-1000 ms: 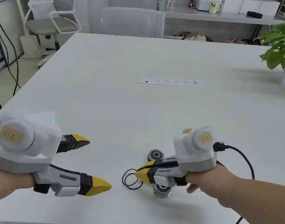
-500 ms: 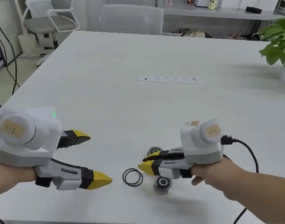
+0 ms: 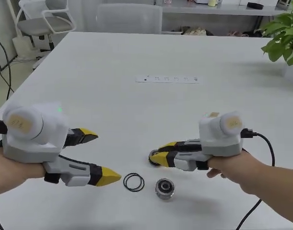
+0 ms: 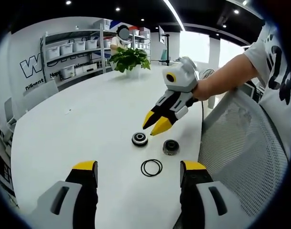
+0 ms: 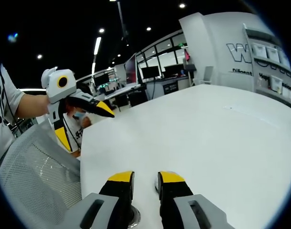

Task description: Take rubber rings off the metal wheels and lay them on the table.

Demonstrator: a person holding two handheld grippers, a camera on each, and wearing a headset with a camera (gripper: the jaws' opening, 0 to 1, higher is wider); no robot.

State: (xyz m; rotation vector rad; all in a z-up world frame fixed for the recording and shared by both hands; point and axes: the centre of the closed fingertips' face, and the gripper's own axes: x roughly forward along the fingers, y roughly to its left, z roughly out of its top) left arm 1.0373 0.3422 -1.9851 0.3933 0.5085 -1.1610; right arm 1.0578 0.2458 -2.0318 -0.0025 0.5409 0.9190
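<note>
An open-plan office or lab space — a broad white meeting table (image 3: 112, 72) with a power strip (image 3: 168, 79) at upper centre of the head view, a swivel chair (image 3: 41, 19) upper left, a potted plant (image 3: 283, 33) upper right. Shelves of storage bins (image 4: 74, 50) fill the upper left of the left gripper view; desk monitors (image 5: 157, 71) sit mid-frame in the right gripper view.
</note>
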